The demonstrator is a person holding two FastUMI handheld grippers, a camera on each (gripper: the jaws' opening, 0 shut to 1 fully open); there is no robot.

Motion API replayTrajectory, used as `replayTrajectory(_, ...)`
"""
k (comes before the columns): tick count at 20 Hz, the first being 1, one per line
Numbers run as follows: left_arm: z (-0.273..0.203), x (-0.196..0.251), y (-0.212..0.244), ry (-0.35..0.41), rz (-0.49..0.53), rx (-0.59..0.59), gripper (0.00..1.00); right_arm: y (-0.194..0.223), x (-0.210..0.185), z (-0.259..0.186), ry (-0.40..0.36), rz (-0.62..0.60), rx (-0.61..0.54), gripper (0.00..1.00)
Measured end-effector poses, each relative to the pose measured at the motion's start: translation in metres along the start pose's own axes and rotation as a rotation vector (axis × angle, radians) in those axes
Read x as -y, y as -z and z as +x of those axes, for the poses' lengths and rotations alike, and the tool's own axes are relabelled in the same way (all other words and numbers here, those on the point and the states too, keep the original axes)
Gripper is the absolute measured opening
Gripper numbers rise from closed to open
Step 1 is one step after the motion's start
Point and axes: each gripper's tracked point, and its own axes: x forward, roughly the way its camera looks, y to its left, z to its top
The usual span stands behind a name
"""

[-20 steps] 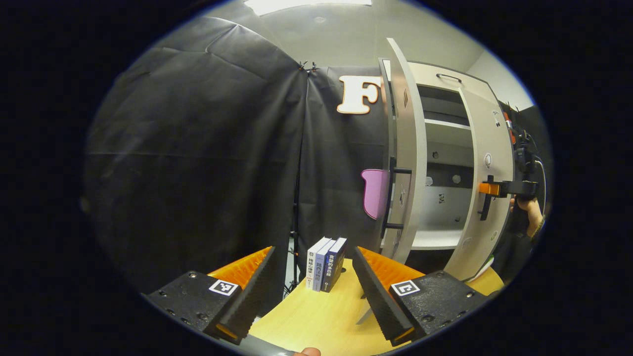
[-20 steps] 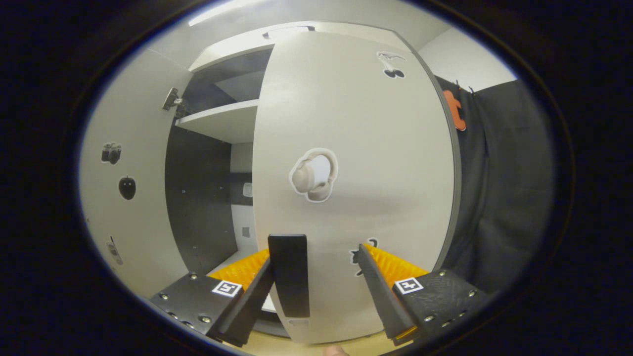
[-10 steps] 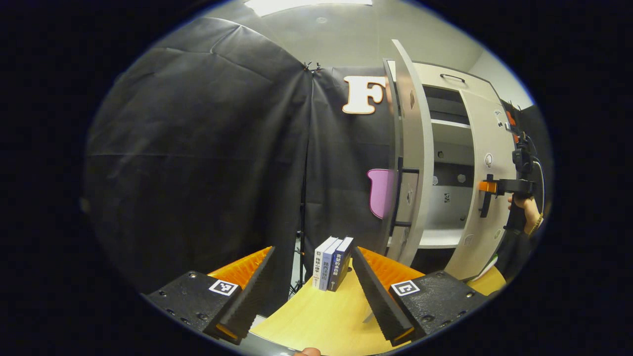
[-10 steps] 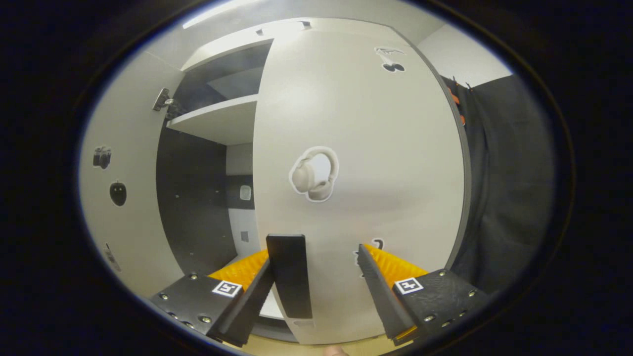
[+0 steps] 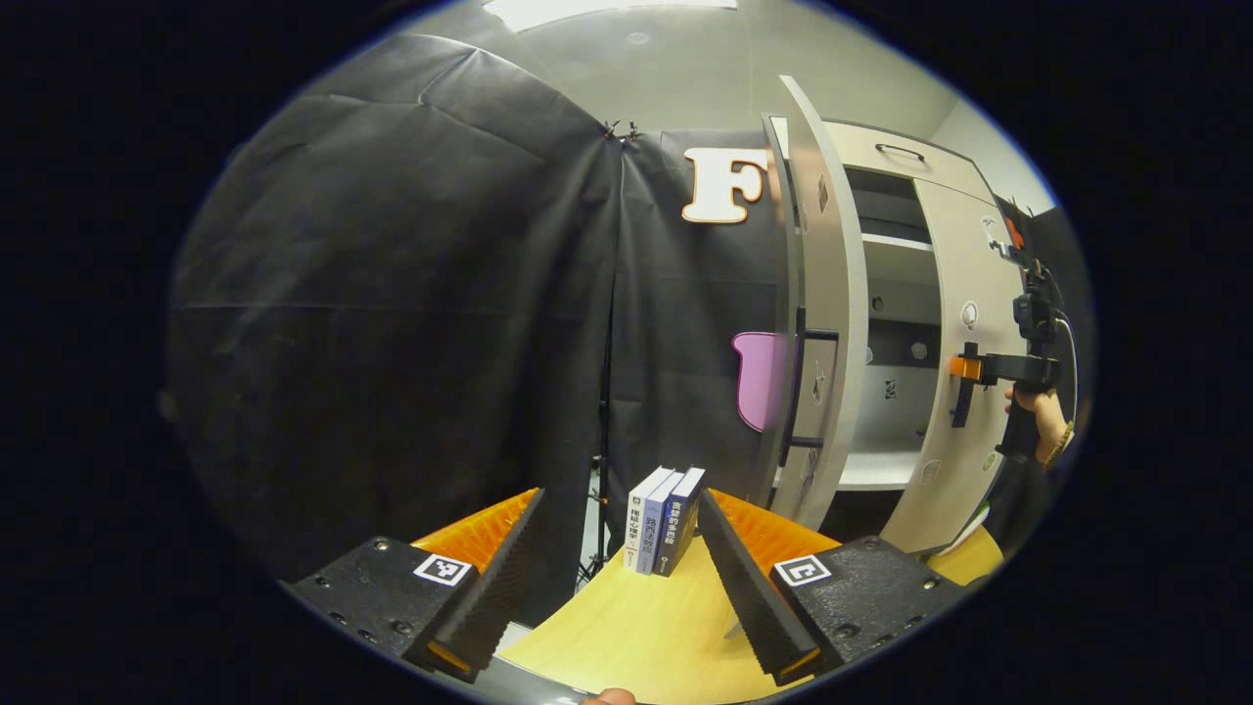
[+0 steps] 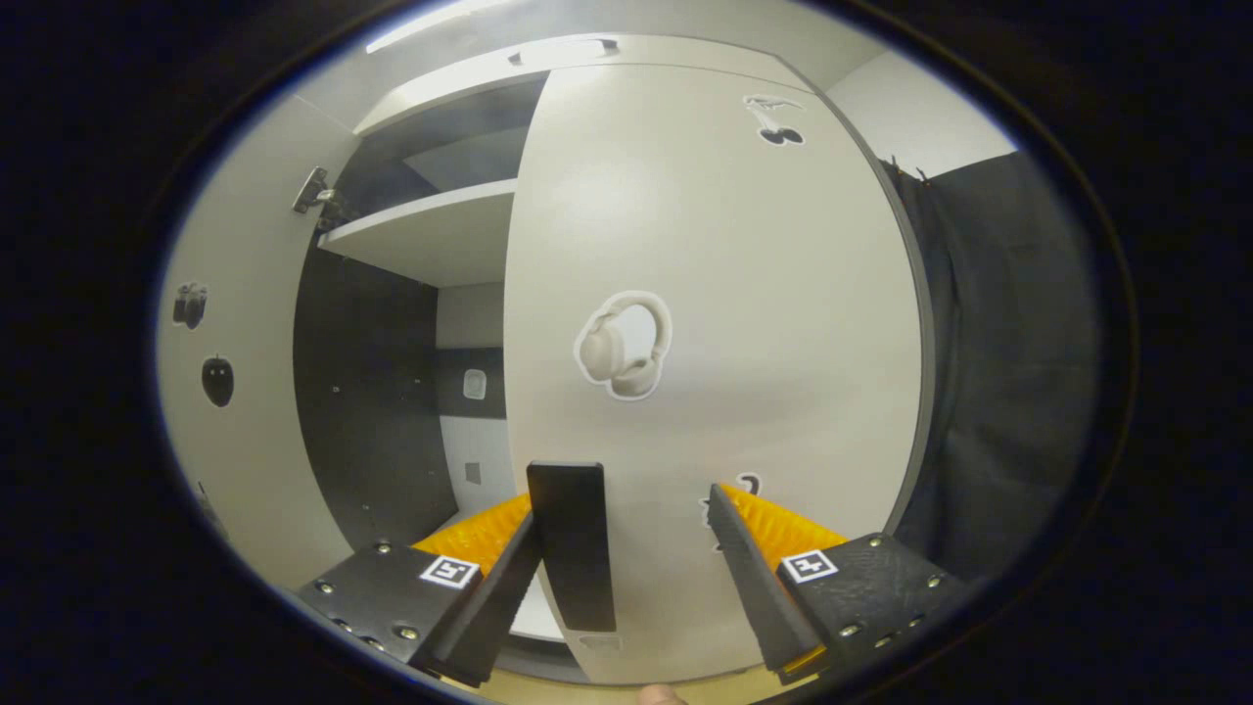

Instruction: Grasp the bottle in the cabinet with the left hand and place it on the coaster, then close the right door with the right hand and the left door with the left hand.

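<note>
Right tool is spread open, handle between its fingers, so it pushes the right door, not clamps. Left tool waits open over the desk near the left door. Bottle and coaster aren't in frame.

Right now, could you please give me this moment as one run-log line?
stage: closing right door | right gripper: open, at pale grey right door's black handle | left gripper: open, idle over wooden table | left door: open
</note>
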Motion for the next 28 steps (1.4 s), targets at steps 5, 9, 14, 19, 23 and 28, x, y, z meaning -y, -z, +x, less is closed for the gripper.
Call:
replayTrajectory(5, 0.029, 0.030, -0.026, 0.133, 0.007, 0.023, 0.94, -0.014, 0.002, -0.028, -0.027, 0.028, 0.013, 0.95)
replayTrajectory(9, 0.060, 0.068, -0.046, 0.290, 0.038, 0.059, 0.94, -0.028, 0.022, -0.070, 0.013, -0.017, 0.064, 0.97)
replayTrajectory(14, 0.077, 0.107, -0.045, 0.432, 0.080, 0.071, 0.96, -0.024, 0.064, -0.114, 0.110, -0.073, 0.061, 0.97)
replayTrajectory(19, 0.079, 0.116, -0.043, 0.497, 0.072, 0.074, 0.91, -0.016, 0.088, -0.138, 0.157, -0.112, 0.041, 0.97)
replayTrajectory(23, 0.071, 0.132, -0.040, 0.533, 0.040, 0.073, 0.91, -0.011, 0.100, -0.153, 0.167, -0.153, 0.028, 0.98)
replayTrajectory(28, 0.063, 0.165, -0.037, 0.584, 0.014, 0.079, 0.91, -0.007, 0.123, -0.174, 0.196, -0.213, 0.011, 0.98)
